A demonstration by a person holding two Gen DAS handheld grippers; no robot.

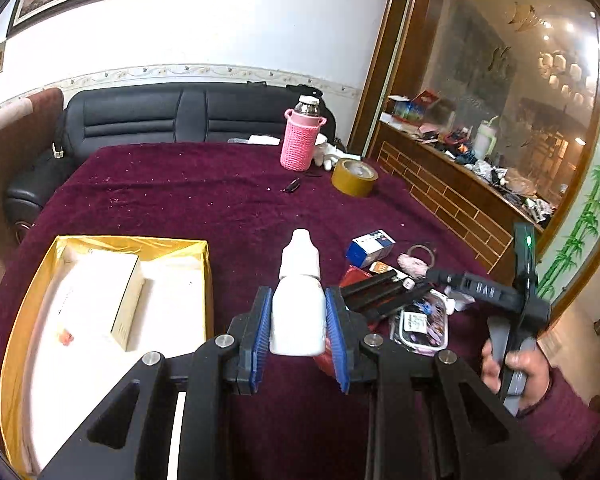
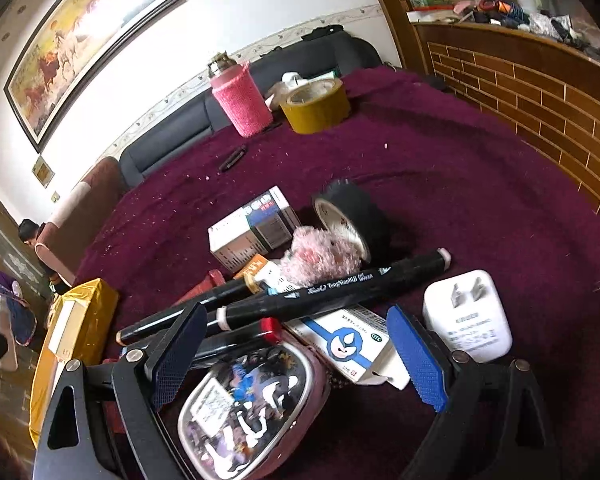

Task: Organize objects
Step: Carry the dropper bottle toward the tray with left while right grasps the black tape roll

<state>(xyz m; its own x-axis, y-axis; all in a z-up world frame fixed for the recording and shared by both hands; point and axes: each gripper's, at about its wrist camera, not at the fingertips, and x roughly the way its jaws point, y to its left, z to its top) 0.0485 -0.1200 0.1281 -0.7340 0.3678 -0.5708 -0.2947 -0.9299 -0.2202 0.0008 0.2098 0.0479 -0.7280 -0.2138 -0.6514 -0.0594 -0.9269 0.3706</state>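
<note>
My left gripper [image 1: 298, 316] is shut on a white dropper bottle [image 1: 299, 300] and holds it upright above the maroon tablecloth, right of the gold box [image 1: 28, 300]. The box holds a white carton [image 1: 100, 292]. My right gripper [image 2: 296, 352] is open and empty, low over a pile: a black marker [image 2: 332, 292], a second black marker [image 2: 188, 308], a clear-lidded pink case [image 2: 252, 404], a blue-and-white medicine box [image 2: 348, 340] and a white charger plug [image 2: 468, 316]. The right gripper also shows in the left wrist view [image 1: 384, 292], held in a hand.
A pink-sleeved bottle [image 1: 300, 140], a roll of brown tape [image 1: 354, 176] and a small black item [image 1: 293, 186] stand far on the table. A blue-white box [image 2: 256, 228], a pink fluffy charm [image 2: 320, 256] and a black tape roll [image 2: 352, 216] lie behind the pile. A wooden counter [image 2: 540, 92] lies right.
</note>
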